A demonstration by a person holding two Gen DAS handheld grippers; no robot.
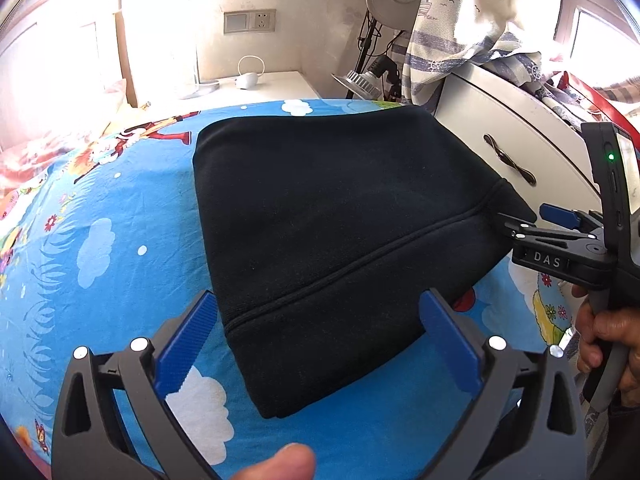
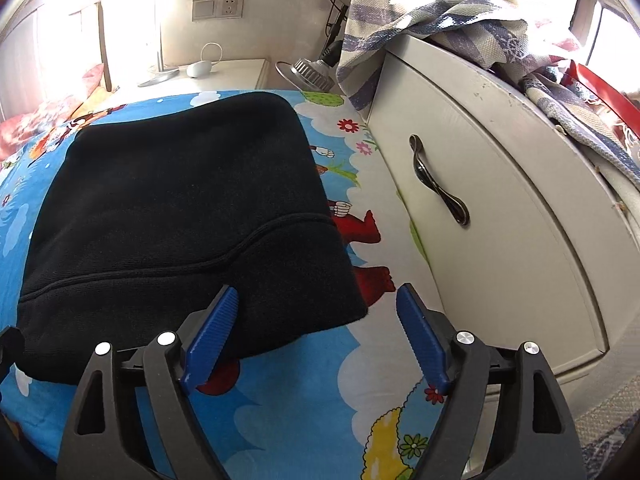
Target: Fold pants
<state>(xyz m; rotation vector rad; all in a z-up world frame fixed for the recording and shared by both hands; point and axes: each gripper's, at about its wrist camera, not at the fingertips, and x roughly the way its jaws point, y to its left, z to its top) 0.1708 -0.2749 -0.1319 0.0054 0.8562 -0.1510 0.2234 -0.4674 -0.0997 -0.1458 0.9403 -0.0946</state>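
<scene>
We see our left gripper [image 1: 316, 340] on the left, its blue pads spread wide apart and gripping nothing, poised at the near edge of the black pants [image 1: 332, 220]. The pants lie folded into a compact block on the blue cartoon bedsheet [image 1: 112, 248], a seam running across the top layer. Further right, our right gripper [image 2: 318, 336] also stands parted, one pad over the pants' near right corner, the other over the sheet. At far right, a white cabinet [image 2: 500, 208] with a dark handle [image 2: 438, 180] stands just beside the bed, striped cloth [image 2: 440, 16] draped on top.
</scene>
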